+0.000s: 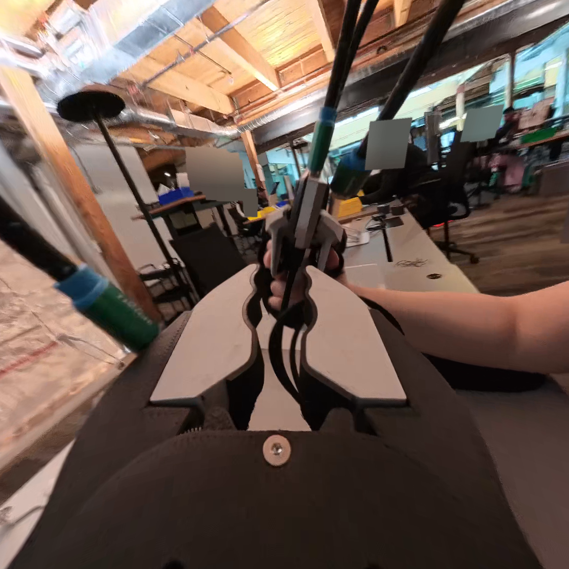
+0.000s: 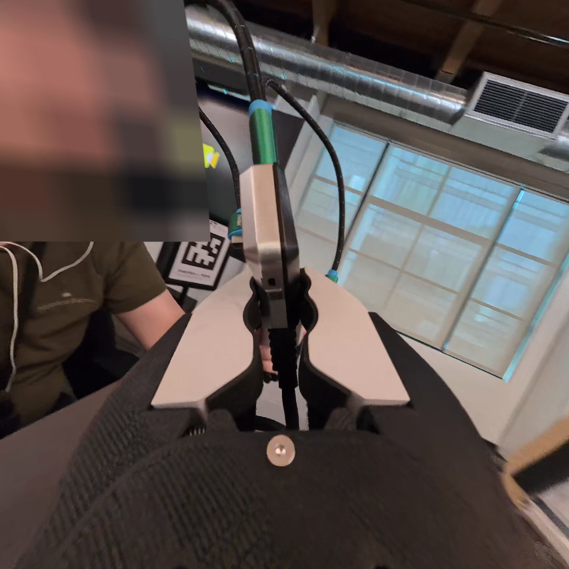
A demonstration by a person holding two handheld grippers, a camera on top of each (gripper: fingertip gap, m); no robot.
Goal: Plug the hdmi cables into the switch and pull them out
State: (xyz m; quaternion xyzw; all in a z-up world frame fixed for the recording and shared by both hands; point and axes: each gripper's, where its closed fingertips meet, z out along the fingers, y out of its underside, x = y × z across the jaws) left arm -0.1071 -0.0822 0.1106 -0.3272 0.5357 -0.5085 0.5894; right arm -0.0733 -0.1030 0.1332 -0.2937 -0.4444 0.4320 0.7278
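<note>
Left wrist view: our left hand-held gripper (image 1: 281, 278) is slightly parted, gripping nothing; thin black cords pass between. At 12 o'clock the switch (image 1: 308, 212) carries a green HDMI plug (image 1: 320, 144).

Right wrist view: our right hand-held gripper (image 2: 280, 288) clamps the switch (image 2: 264, 221); one plug (image 2: 263, 135) is seated; pulling out remains.

Small print on a green plug (image 2: 237, 221); marker card (image 2: 201, 257) below it.

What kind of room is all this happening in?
Probably an open-plan workshop or lab office in a converted industrial building: exposed wooden ceiling beams, a bare metal air duct, and long white work desks with office chairs behind.
</note>
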